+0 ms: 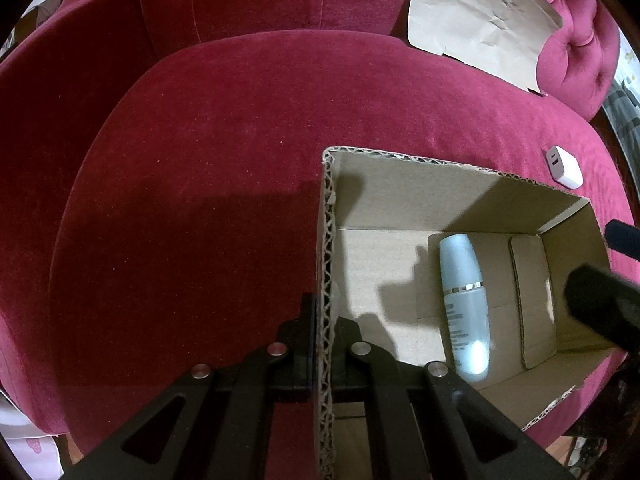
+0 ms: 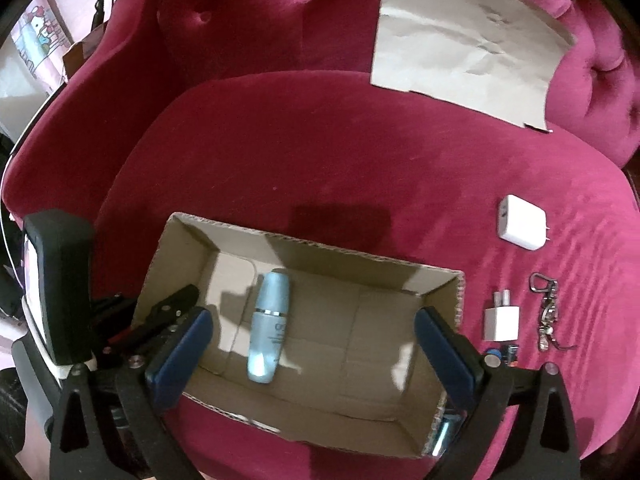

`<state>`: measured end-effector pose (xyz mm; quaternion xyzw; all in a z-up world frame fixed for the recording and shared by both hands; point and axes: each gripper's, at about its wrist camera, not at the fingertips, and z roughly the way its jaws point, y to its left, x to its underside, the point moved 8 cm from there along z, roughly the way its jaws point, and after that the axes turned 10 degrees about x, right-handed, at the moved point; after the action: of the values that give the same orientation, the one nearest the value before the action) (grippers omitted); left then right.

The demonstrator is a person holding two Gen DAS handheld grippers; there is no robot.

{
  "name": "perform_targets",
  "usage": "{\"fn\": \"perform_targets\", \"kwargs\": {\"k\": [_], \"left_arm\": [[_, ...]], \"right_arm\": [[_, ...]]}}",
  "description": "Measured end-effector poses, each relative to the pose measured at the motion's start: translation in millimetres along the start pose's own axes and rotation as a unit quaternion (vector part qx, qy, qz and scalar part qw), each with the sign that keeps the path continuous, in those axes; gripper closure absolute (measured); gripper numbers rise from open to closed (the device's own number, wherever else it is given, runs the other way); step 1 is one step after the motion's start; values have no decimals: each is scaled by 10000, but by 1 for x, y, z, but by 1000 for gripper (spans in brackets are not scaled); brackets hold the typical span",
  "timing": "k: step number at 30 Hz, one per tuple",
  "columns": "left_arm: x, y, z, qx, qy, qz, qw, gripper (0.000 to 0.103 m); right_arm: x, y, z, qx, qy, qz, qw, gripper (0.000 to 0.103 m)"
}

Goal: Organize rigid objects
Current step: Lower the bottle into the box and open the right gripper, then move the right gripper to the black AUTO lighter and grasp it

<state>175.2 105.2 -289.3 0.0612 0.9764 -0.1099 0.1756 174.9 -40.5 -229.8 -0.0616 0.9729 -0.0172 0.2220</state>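
Note:
An open cardboard box sits on a red velvet sofa seat. A pale blue bottle lies on its side on the box floor. My left gripper is shut on the box's left wall, one finger on each side. It shows at the left in the right wrist view. My right gripper is open and empty, hovering over the box. A large white charger, a small white plug adapter and a metal keychain lie on the seat right of the box.
A sheet of brown paper leans on the sofa back at the far right. A small blue part lies by the right finger. The sofa seat stretches left of the box.

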Motion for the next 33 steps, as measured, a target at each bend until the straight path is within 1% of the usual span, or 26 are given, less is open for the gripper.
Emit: {"fn": "perform_targets", "kwargs": {"k": [7,15,16,17,25,33], "left_arm": [[-1,0,-1,-12,0,1,10000,100],[-2,1,-1,-19,-9,9,10000,100],[-2,1,-1,-19,-8,3,10000,100],[-2,1,-1,-18,-8,-2,10000,100],[-2,1,-1,-17,-9,-3,10000,100],[-2,2,-1,-24,-15,7,10000,100]], "right_arm": [[-2,-26,-15,183,-94,160,9997,0],[-4,-58,-29,297,-148,351,9988,0],[-3,-63,-30,308,-134,370,9987,0],[0,-65,-31,274,42,425,9987,0],[7,-100,-38,463,47,515,9976,0],[22,-128,-39,531,106,649,9964,0]]}}
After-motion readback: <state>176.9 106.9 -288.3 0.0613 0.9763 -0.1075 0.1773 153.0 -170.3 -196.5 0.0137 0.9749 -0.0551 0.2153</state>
